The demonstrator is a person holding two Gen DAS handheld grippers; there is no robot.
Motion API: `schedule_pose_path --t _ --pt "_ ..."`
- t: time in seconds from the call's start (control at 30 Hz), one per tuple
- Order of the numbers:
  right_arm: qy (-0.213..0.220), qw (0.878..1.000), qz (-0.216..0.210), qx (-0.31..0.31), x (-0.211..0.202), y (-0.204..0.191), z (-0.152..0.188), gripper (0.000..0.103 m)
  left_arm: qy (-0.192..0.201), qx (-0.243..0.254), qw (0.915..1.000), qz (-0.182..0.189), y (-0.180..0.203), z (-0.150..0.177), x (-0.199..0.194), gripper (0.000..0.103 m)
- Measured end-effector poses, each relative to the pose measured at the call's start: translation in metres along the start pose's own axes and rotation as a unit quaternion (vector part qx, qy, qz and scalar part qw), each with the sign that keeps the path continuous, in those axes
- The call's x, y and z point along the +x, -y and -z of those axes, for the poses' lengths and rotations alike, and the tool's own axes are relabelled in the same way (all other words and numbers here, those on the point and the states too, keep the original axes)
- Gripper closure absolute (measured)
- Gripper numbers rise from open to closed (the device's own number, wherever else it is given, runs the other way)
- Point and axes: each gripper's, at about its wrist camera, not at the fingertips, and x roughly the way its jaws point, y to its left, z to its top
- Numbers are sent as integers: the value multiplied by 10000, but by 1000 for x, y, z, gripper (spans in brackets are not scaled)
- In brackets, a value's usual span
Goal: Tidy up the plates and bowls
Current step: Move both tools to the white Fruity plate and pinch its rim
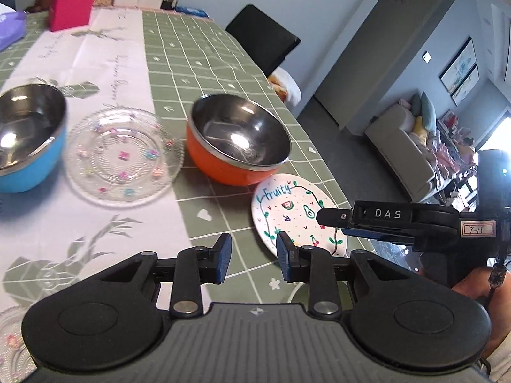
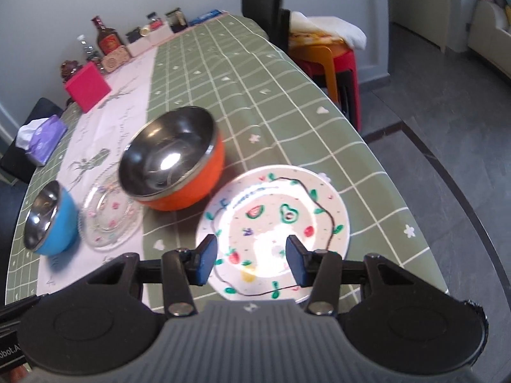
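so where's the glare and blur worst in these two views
Right wrist view: a white glare patch washes out the middle of the fruit plate, and the orange bowl and blue bowl are smeared by motion blur. Left wrist view: sharper, only small highlights inside the orange bowl; the glass plate looks slightly soft.

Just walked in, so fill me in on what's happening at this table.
A person is sorting dishes with two handheld grippers. The right gripper is open and hovers over the fruit-patterned plate near the table edge, holding nothing. The left gripper is also open and empty. The orange bowl, glass plate and blue bowl sit separately on the tablecloth, not yet stacked.
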Motion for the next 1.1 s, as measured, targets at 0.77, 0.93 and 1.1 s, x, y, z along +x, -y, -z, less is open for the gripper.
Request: schedule_pose_path --t 0.77,0.93,1.1 --pt "-292 9901 148 1367 29 77 -17 82 -102 -681 9976 -61 -5 -14 90 88" --pt "-297 9881 65 1509 32 81 -16 82 -146 -753 9970 -39 -7 -13 99 89" --pt "-311 9850 -122 1695 35 87 -15 82 -118 -767 9970 6 -9 -11 100 92"
